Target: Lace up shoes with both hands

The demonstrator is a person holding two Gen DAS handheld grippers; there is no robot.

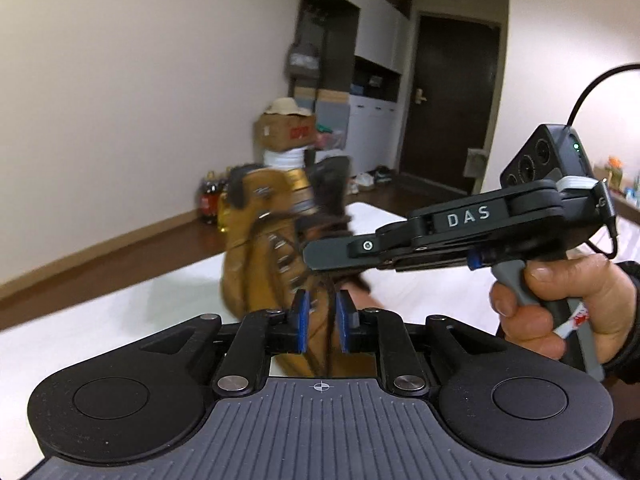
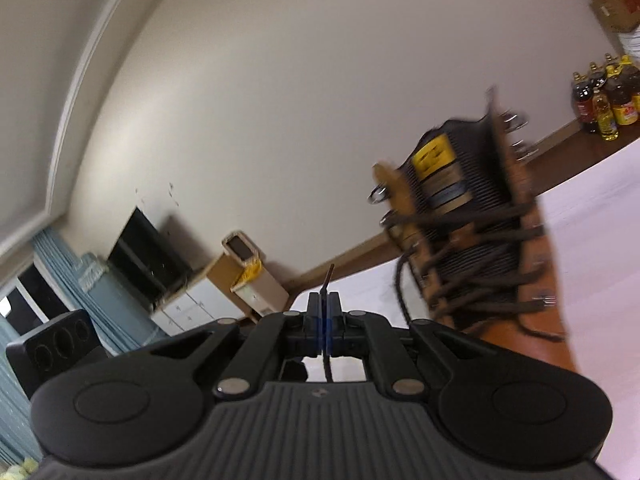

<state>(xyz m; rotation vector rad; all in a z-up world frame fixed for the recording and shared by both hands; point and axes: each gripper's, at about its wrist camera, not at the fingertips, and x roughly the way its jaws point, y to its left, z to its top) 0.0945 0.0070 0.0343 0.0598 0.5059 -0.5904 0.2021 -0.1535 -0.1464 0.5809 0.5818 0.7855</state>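
A tan high-top boot (image 1: 256, 248) stands upright on the white surface (image 1: 120, 320), blurred, with a dark tongue and dark laces across metal hooks. My left gripper (image 1: 322, 312) is open in front of it. A dark lace (image 1: 329, 344) runs down between its blue pads (image 1: 301, 320) without being pinched. My right gripper (image 1: 310, 256), held by a hand (image 1: 560, 308), reaches in from the right toward the boot's laced front. In the right wrist view the right gripper (image 2: 324, 304) is shut on a lace end (image 2: 329, 280) that sticks out above the pads. The boot (image 2: 472, 216) stands to the right there.
A cardboard box with a hat on top (image 1: 284, 128) and several bottles (image 1: 210, 200) sit on the floor behind the boot. A dark door (image 1: 448, 100) and cabinets lie beyond. The right wrist view shows a bin (image 2: 244, 264) and curtains (image 2: 60, 280) at left.
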